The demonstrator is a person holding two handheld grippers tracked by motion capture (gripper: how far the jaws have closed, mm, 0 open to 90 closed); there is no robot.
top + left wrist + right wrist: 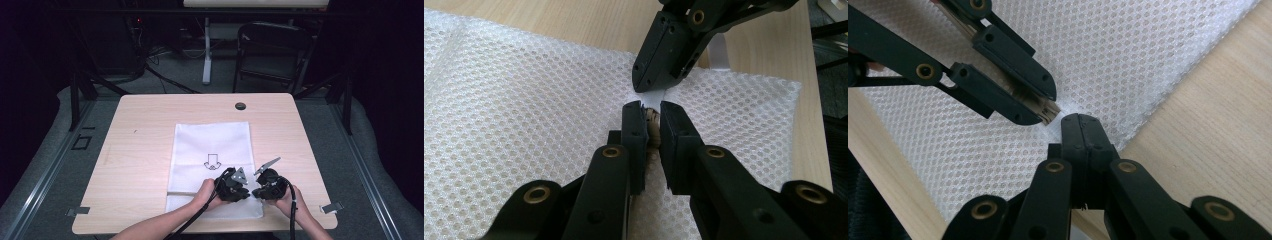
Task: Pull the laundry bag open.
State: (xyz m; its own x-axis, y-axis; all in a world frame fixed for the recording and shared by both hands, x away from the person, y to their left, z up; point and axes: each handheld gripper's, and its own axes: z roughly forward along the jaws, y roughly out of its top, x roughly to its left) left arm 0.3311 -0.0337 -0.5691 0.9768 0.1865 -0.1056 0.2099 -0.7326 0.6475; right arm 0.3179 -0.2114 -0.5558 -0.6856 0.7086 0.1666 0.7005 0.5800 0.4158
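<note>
**Two grippers meet at the near right of the mesh bag**

A white mesh bag (210,150) lies flat on the wooden table (140,150), its long axis running from the near edge toward the far side, with a small printed mark around its middle. Both hands work at its near right part, close to the person.

The left gripper (651,112) has its jaws drawn almost together, with a narrow slot between them in which a small beige piece, perhaps a zipper pull or tab, seems to be pinched; what it is exactly cannot be told. The right gripper (1079,120) has its jaws pressed fully together, tip resting on the mesh just inside the bag's edge; whether a fold of fabric is caught between them cannot be made out.

The two tips stand just beside each other, nearly touching, the right one slightly farther to the right along the bag's near edge. In the high view the left gripper (232,185) and right gripper (267,186) face one another. Any pull apart would likely run across the bag's width, along that near edge.
</note>
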